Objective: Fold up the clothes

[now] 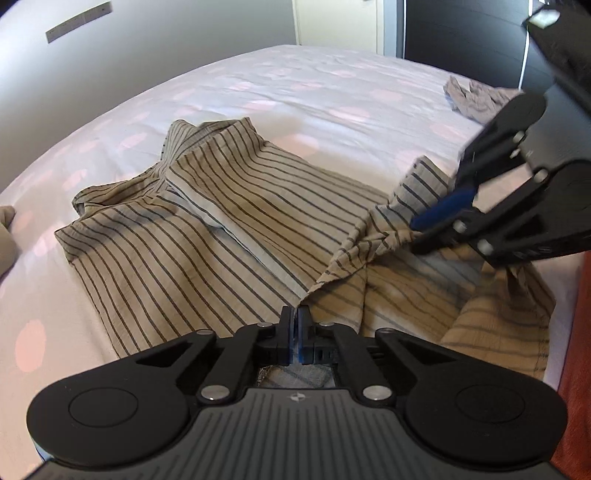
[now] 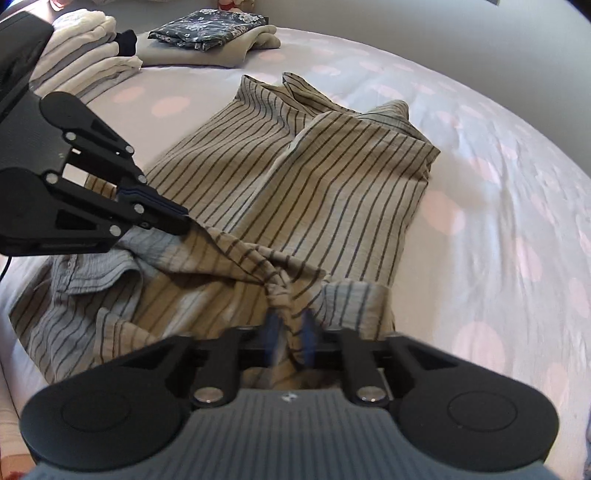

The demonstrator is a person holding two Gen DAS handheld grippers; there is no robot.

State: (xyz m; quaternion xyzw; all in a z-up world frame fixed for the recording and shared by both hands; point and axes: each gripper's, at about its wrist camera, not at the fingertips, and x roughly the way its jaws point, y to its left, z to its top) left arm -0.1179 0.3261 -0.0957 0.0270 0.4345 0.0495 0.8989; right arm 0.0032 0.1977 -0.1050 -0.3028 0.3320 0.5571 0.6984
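A beige shirt with dark stripes (image 1: 207, 229) (image 2: 303, 177) lies partly folded on the bed, collar end far from me. My left gripper (image 1: 294, 325) (image 2: 184, 218) is shut on the shirt's near hem, the cloth pinched between its blue pads. My right gripper (image 2: 290, 332) (image 1: 415, 229) is shut on a bunched fold of the same hem, lifted a little off the bed. The stretch of cloth between the two grippers is gathered and wrinkled. The paler inner side of the fabric shows near the right gripper.
The bed sheet (image 2: 498, 221) is pale with pink dots. Stacks of folded clothes (image 2: 207, 40) sit at the far left in the right wrist view. A crumpled grey garment (image 1: 476, 99) lies at the far right of the bed. A dark wardrobe (image 1: 461, 33) stands beyond.
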